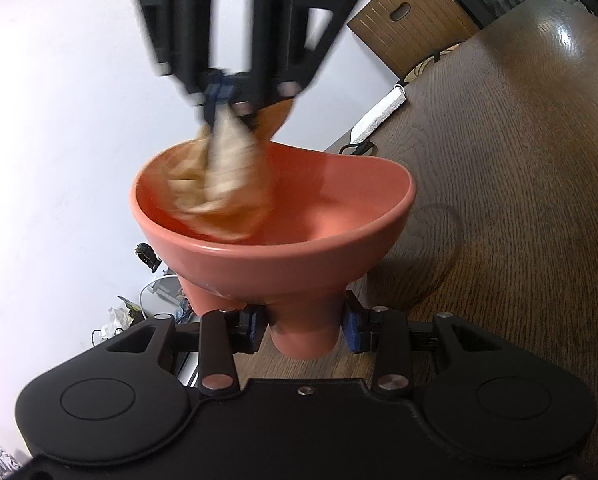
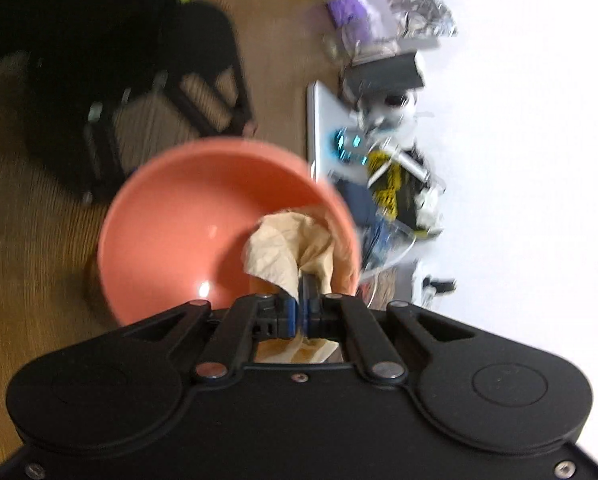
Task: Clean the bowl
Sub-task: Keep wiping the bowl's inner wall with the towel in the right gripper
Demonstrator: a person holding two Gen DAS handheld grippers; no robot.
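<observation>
Left wrist view: left hand-held gripper [image 1: 303, 330] clamps the foot of the salmon-pink bowl [image 1: 283, 216], holding it tilted, clear above the dark wooden worktop [image 1: 519, 200]. Right hand-held gripper [image 2: 299, 312] is clenched on a crumpled beige cloth [image 2: 287, 252], pressed against the bowl's inner wall near the rim. Cloth and gripper smear with motion blur, so wiping looks under way. Interior shows no obvious residue; how much remains I cannot judge. No brand, label or legible writing anywhere.
</observation>
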